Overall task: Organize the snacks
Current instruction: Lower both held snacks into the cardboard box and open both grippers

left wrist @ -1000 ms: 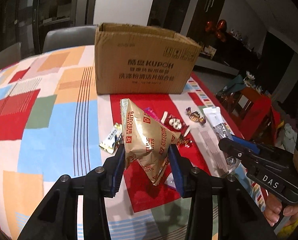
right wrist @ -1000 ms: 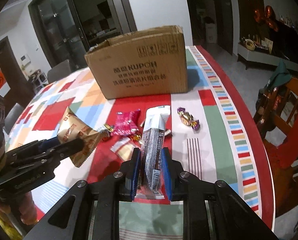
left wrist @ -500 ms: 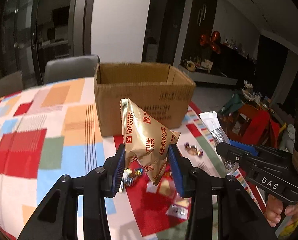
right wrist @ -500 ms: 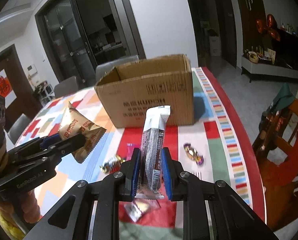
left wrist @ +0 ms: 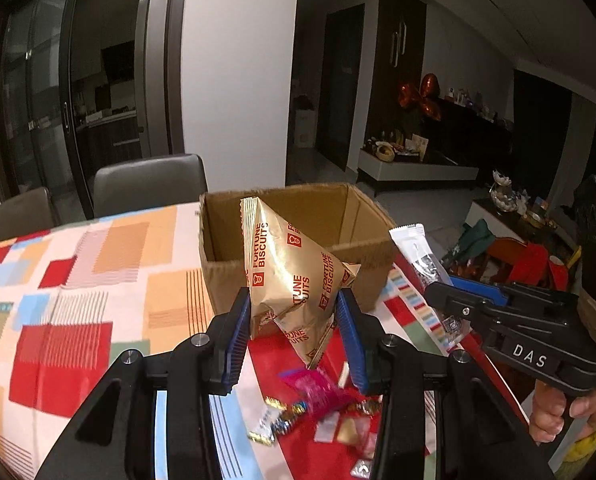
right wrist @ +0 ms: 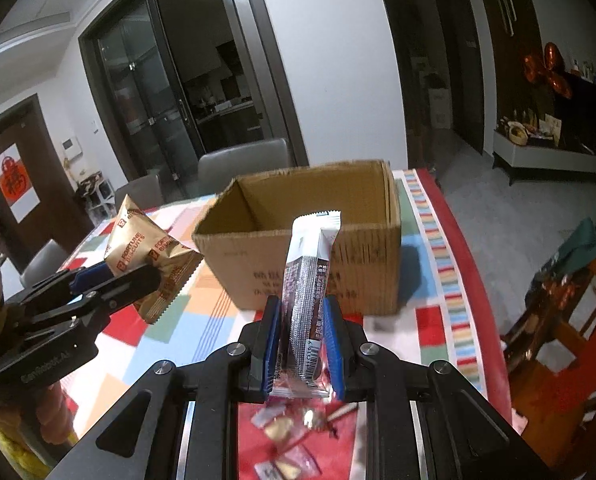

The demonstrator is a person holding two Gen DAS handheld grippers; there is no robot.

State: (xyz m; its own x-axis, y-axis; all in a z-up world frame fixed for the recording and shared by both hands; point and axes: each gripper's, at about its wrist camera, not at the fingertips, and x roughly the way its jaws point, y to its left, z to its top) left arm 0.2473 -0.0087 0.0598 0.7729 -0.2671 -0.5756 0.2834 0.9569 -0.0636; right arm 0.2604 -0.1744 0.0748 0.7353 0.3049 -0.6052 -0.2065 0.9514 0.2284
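My left gripper (left wrist: 294, 320) is shut on a gold Fortune Biscuits packet (left wrist: 294, 276) and holds it in the air in front of an open cardboard box (left wrist: 226, 276). My right gripper (right wrist: 301, 336) is shut on a white and silver snack bar (right wrist: 307, 276), also lifted, just short of the box (right wrist: 361, 276). The box interior looks empty in both views. The left gripper with its packet (right wrist: 146, 256) shows at the left of the right wrist view. The right gripper with its bar (left wrist: 417, 252) shows at the right of the left wrist view.
Several small wrapped candies (left wrist: 309, 408) lie on the red part of the patchwork tablecloth (left wrist: 78, 280) below both grippers. Grey chairs (left wrist: 146, 184) stand behind the table. A red chair with clutter (right wrist: 569, 292) stands off the table's right edge.
Both grippers have risen with their snacks and moved toward the box, so its open top and inside now show. The candies have dropped lower in both views.
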